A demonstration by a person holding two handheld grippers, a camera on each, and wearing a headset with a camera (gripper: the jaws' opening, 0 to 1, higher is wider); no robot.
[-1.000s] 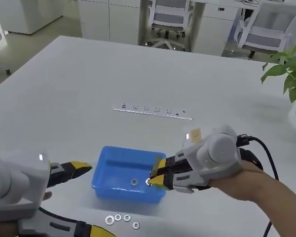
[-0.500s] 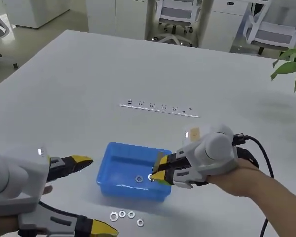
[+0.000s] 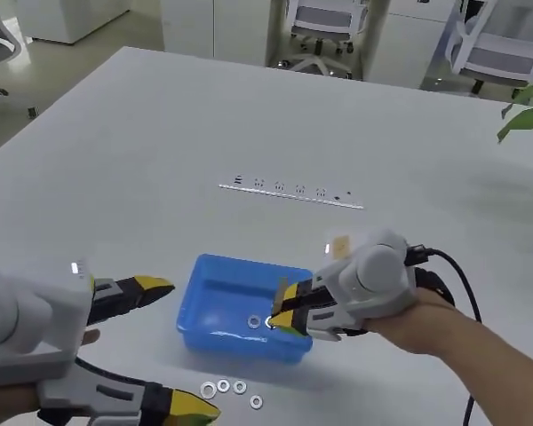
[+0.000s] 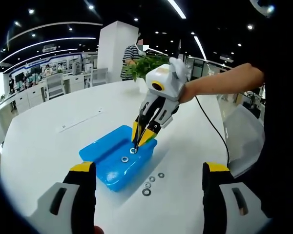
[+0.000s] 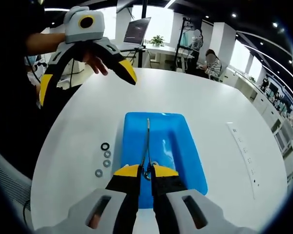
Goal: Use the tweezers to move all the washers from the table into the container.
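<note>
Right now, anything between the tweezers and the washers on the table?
Only the near wall of the blue container: the tweezers in the right gripper point into it, the four washers lie just outside. The open left gripper hangs beside them.

Slim metal tweezers (image 5: 147, 141) sitting pinched in my right gripper (image 5: 146, 171), tips pointing into the blue container (image 3: 204, 277), one washer (image 3: 253, 322) lying inside, four loose washers (image 3: 224, 386) lying just outside its near wall

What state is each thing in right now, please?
Left gripper: open, empty.
Right gripper: shut on tweezers.
Tweezers: closed, tips over container.
Tip washer: at tweezers' tips, apparently pinched.
Loose washer: flat in container.
Container: upright, open.
Table washers: four, flat, beside container.
</note>
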